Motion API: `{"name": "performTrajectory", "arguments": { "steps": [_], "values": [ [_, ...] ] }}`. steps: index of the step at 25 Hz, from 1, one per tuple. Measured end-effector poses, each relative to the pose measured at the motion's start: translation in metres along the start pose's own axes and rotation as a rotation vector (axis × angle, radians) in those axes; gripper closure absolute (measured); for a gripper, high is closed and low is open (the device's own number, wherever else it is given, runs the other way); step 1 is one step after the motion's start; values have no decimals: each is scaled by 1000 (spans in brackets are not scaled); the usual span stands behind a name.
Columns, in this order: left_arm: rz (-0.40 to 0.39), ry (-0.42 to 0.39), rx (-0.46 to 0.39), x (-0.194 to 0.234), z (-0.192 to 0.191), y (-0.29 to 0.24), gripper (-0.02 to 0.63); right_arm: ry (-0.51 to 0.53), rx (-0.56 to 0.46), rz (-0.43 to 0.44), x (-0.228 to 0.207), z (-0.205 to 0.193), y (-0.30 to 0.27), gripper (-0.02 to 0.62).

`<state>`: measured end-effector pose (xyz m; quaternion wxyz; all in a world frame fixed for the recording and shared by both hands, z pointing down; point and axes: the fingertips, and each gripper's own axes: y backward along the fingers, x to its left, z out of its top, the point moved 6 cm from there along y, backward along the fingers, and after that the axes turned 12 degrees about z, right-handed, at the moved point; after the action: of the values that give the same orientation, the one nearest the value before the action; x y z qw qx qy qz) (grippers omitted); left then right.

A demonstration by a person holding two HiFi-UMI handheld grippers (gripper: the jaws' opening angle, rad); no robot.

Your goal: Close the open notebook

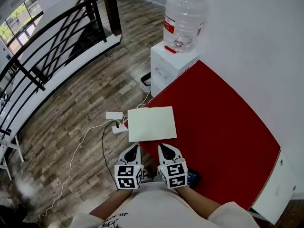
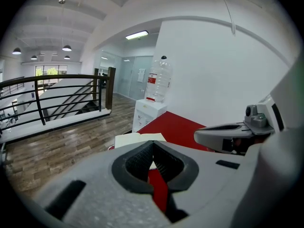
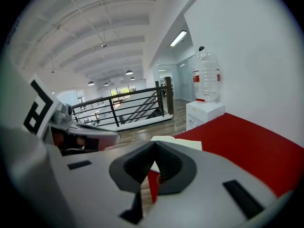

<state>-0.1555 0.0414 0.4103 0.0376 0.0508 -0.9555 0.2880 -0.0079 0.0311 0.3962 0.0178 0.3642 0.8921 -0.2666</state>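
Approach step: notebook (image 1: 152, 123) lying open by the table (image 1: 223, 127) near edge.
I am holding left gripper (image 1: 134, 149) and right gripper (image 1: 164, 149) just short of it, jaws together, empty; next, folding one half over.

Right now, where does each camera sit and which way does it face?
Head view: on the person's head, steeply down at notebook on red table; left gripper, right gripper, forearms show.
Left gripper view: on that gripper, along its shut jaws toward the notebook; right gripper at right.
Right gripper view: same, mirrored; left gripper at left.
All share notebook, water bottle.
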Motion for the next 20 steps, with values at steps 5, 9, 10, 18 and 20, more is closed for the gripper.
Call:
{"name": "performTrajectory", "arguments": {
  "steps": [5,9,10,18,20],
  "values": [
    [13,-3,9,-2,0,-8,600,7,15,0,-5,0,-6,590],
    [22,-4,27,-2,0,-21,600,7,32,-6,-18,-1,-15,589],
    [26,-7,31,-1,-1,-25,600,7,39,-9,-22,-2,-19,590],
    [76,-20,52,18,-12,-61,600,27,63,-28,-46,-9,-46,589],
    [83,-29,53,22,-15,-67,600,14,65,-34,-48,-11,-51,589]
  ]
}}
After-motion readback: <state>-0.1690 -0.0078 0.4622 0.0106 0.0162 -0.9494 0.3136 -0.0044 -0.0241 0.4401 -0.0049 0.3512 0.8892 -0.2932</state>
